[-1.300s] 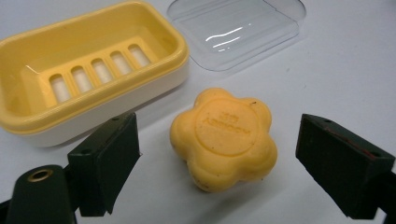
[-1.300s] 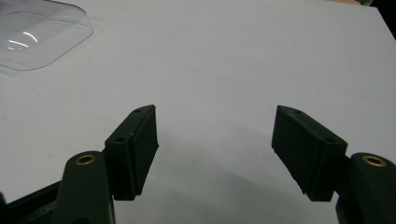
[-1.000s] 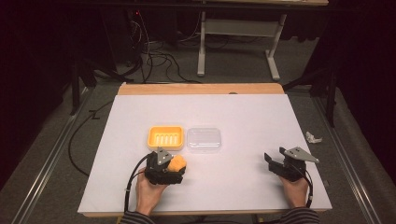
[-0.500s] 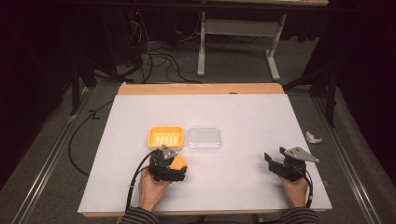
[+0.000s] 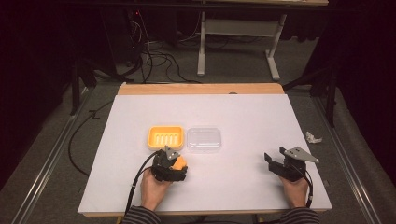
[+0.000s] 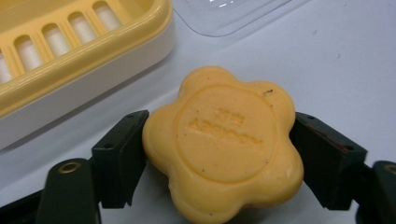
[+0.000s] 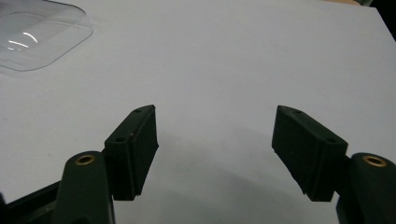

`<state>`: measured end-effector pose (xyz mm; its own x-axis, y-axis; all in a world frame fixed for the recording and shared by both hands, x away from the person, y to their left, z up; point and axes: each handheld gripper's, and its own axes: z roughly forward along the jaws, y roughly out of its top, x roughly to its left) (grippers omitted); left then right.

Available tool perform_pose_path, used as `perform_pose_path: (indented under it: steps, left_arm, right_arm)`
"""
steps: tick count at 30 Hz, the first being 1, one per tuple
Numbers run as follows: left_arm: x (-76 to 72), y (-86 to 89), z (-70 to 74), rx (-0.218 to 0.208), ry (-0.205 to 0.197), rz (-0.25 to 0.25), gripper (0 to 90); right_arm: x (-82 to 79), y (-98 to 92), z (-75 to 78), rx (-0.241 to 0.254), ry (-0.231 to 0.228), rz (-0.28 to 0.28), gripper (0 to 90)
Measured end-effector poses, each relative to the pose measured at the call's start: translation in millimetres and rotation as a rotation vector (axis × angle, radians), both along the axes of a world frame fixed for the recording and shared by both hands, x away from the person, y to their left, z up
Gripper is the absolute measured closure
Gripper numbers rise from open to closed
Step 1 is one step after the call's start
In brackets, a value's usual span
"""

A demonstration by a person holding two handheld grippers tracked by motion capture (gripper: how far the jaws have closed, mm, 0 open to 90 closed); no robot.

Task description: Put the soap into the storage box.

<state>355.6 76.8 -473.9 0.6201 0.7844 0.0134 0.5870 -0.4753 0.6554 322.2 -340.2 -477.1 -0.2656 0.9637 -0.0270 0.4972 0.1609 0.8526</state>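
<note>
An orange-yellow flower-shaped soap (image 6: pixel 223 144), stamped with raised lettering, is seen; at ten o'clock, a yellow slotted soap dish (image 6: pixel 70 42); a clear lid (image 5: pixel 204 138); black jaws.

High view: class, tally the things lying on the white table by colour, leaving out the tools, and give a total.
Yellow: 2, the soap and the soap dish
Clear: 1, the lid
Total: 3
</note>
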Motion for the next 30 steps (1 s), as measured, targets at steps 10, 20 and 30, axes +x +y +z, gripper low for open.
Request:
perform_pose_path:
  steps: [10,20,30]
  left_arm:
    - [-2.3,-0.2,-0.9,0.006,-0.032,-0.004,27.0]
    - [-4.4,1.6,3.4,-0.027,-0.050,-0.017,27.3]
    - [-7.6,10.8,13.6,-0.070,-0.059,-0.013,27.3]
  right_arm:
    - [0.1,0.0,0.0,-0.001,0.001,0.000,31.7]
    - [0.3,0.4,-0.1,-0.007,0.002,0.002,31.8]
    - [0.1,0.4,0.0,-0.006,0.001,0.002,31.7]
